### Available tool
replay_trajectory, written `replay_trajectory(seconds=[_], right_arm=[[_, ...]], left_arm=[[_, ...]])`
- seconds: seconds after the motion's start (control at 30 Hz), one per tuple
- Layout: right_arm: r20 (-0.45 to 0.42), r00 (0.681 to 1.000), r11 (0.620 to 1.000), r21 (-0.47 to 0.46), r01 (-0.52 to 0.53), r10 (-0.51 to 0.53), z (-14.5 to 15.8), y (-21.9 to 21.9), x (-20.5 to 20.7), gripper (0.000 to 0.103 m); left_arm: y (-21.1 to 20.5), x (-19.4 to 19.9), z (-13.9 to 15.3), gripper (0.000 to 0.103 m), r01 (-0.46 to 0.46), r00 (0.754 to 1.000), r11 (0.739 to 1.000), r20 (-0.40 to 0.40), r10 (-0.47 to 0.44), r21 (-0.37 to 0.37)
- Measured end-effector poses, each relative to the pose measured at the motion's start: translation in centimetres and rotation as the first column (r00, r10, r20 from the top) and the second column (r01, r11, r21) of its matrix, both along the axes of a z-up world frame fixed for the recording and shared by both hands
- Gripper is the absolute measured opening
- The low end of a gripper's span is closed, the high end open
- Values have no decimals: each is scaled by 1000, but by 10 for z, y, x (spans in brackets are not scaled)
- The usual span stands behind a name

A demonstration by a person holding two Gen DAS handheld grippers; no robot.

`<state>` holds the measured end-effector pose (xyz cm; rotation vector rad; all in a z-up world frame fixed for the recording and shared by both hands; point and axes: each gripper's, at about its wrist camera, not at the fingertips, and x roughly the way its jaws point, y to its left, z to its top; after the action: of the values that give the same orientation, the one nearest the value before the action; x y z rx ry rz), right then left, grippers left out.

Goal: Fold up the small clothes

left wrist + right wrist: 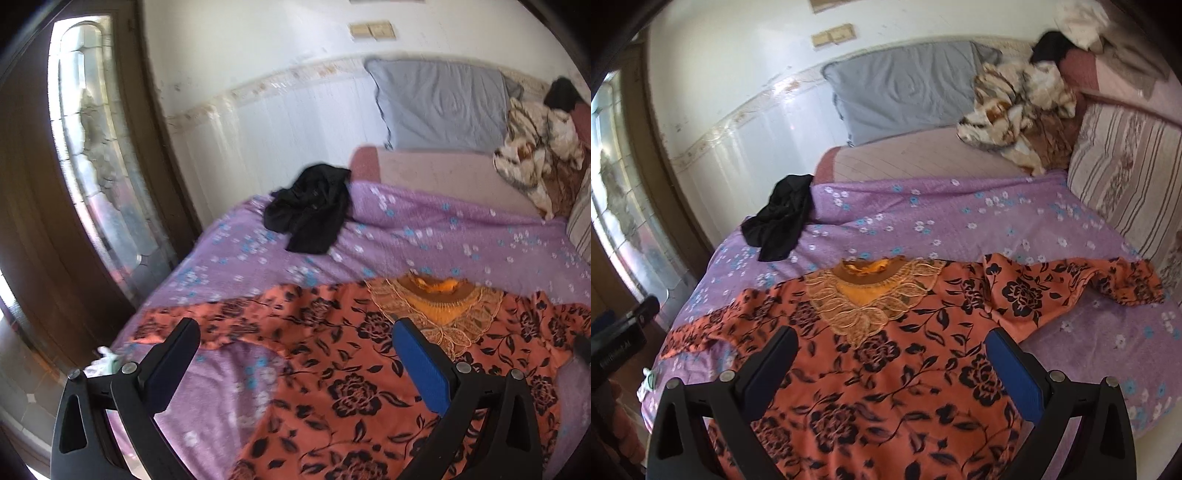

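An orange blouse with black flowers (332, 369) lies spread flat, front up, on the purple floral bedspread (424, 236). Its gold lace collar (439, 306) points to the far side. It also shows in the right wrist view (905, 369), with both sleeves stretched out sideways. My left gripper (295, 328) is open and empty above the blouse's left half. My right gripper (892, 338) is open and empty above the blouse's chest, just below the collar (864, 295). A crumpled black garment (310, 206) lies beyond the blouse, at the far left of the spread (779, 218).
A grey pillow (905, 88) leans on the wall at the back. A brown-and-cream blanket (1015, 114) is heaped at the far right, next to a striped pillow (1126, 184). A wooden door with glass (74, 184) stands left of the bed.
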<state>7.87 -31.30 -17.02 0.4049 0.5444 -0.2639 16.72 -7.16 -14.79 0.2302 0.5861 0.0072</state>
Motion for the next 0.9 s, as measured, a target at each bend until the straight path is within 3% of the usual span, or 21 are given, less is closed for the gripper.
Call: replay_trajectory(seconds=[0.1, 0.17, 0.27, 0.33, 0.4, 0.43, 0.6, 0.67, 0.73, 0.8, 0.9], right_arm=[[12, 998, 983, 176, 54, -57, -24, -59, 4, 103], [29, 992, 939, 327, 106, -122, -45, -112, -2, 103], [43, 948, 781, 579, 234, -316, -88, -201, -36, 102], [39, 890, 629, 721, 290, -455, -119, -251, -70, 102], [25, 842, 527, 790, 313, -539, -135, -284, -92, 96], [16, 822, 498, 803, 329, -569, -139, -298, -101, 94], [-72, 769, 443, 781, 440, -635, -151, -341, -117, 70], [-123, 743, 423, 756, 499, -658, -161, -356, -118, 67], [-151, 729, 411, 742, 529, -667, -168, -367, -120, 56], [-161, 721, 414, 726, 549, -674, -167, -370, -120, 53], [-182, 715, 425, 696, 579, -675, -165, -368, -120, 53]], left_arm=[[-19, 41, -44, 103, 40, 992, 999, -120, -38, 16], [-33, 68, -82, 103, 69, 974, 997, -219, -64, 16], [-45, 88, -137, 103, 92, 942, 995, -326, -73, 43], [-52, 95, -163, 103, 131, 911, 989, -402, -91, 73], [-56, 99, -174, 103, 159, 886, 986, -448, -119, 52], [-58, 100, -177, 103, 159, 888, 986, -444, -118, 56], [-65, 100, -184, 103, 167, 901, 985, -412, -136, 40], [-61, 103, -187, 103, 148, 905, 989, -404, -135, 2], [-51, 103, -190, 103, 101, 899, 992, -420, -126, -82], [-45, 104, -189, 103, 85, 892, 989, -433, -129, -120], [-48, 104, -191, 103, 91, 894, 990, -429, -127, -103]])
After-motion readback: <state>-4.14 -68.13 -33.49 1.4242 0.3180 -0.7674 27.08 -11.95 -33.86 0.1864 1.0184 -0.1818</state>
